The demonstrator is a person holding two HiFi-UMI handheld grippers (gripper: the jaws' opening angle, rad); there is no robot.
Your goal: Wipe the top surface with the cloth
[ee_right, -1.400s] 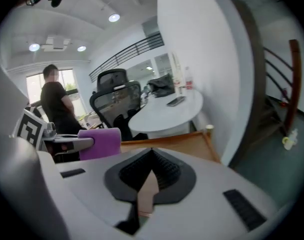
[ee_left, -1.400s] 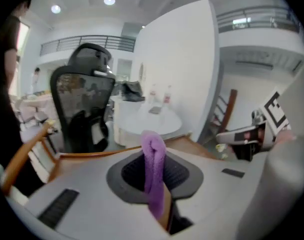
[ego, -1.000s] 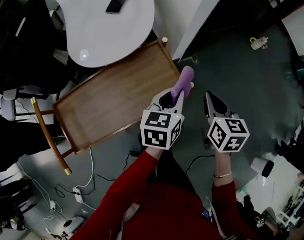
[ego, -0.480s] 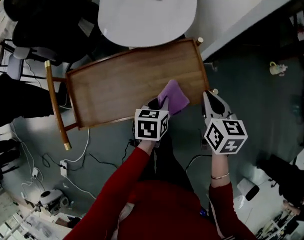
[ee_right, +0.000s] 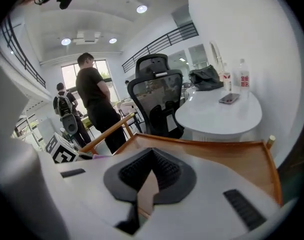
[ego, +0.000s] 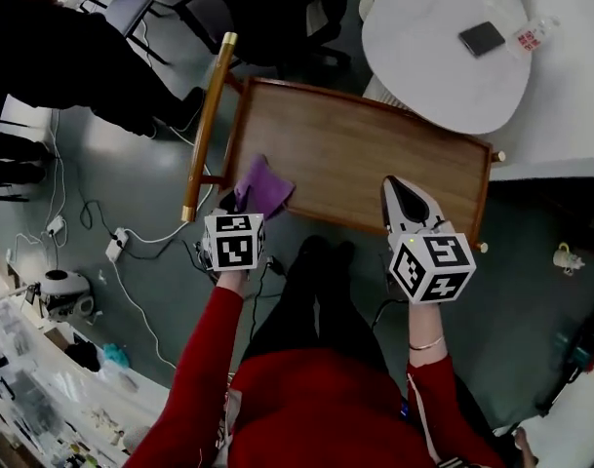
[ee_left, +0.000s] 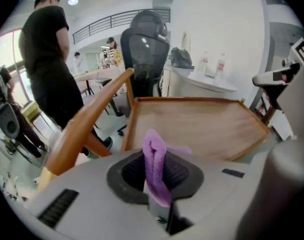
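Presently the left gripper (ego: 246,206) has its jaws clamped on the purple cloth (ego: 263,187), which sits over the near left corner of the wooden top surface (ego: 375,149), beside the trolley handle (ego: 207,125); judged advice: press the cloth flat and work in overlapping passes toward the far right corner, rim included; the right gripper (ego: 398,189) hovers at the near right edge, jaws together on nothing; both forearms reach forward, marker cubes uppermost.
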